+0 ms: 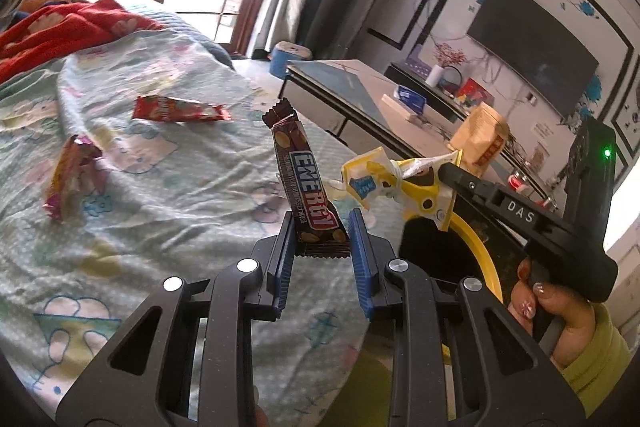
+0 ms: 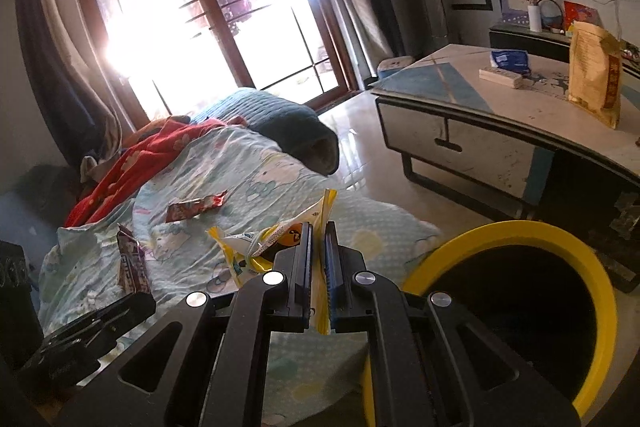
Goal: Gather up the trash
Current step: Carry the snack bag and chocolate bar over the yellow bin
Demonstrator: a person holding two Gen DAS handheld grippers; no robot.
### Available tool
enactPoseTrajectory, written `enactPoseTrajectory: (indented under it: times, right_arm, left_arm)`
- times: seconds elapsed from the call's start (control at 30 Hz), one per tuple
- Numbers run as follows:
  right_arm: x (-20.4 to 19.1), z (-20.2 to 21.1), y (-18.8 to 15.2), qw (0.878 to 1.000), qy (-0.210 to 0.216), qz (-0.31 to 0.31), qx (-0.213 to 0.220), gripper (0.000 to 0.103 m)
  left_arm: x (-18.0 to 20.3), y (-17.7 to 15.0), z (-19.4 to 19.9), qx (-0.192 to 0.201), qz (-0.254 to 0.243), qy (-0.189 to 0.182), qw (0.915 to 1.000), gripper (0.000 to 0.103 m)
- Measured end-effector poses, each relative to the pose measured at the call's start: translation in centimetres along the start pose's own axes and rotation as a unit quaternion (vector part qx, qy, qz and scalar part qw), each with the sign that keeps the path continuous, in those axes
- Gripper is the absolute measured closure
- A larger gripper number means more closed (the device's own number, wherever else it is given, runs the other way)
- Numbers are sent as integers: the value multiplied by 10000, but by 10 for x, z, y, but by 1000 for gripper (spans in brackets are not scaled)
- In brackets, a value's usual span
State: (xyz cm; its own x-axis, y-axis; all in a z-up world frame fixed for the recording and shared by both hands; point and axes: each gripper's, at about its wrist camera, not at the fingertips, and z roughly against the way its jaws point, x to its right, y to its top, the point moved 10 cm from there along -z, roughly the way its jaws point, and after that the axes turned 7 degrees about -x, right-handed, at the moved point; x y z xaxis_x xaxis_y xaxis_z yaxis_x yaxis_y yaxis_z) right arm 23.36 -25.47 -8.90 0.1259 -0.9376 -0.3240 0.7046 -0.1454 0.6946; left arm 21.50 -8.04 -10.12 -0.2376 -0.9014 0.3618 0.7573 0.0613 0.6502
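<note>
Both grippers carry trash toward the yellow-rimmed bin (image 2: 516,307): left gripper (image 1: 322,227) fingers clamped on the Energy bar wrapper (image 1: 306,183), right gripper (image 2: 318,239) fingers clamped on a yellow wrapper (image 2: 320,219).

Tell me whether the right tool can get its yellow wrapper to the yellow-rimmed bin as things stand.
Probably yes: the right tool, shut on the yellow wrapper, is beside the bin, whose open mouth looks unobstructed.

Wrist views, angled down (shared bed (image 1: 168,195))
</note>
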Motion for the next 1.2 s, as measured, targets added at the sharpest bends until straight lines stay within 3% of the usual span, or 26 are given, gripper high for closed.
enactPoseTrajectory:
  times: [0.7,1.2]
  right_arm:
    - [101,50,-16,9962,-821,-250,117,97]
    - [164,76,-37,9913,-1120,-685,125,97]
  left_arm:
    - [79,-23,-22,-277,-883,-507,9944,83]
    - [140,-56,-48,-692,-1586,-818,9815,83]
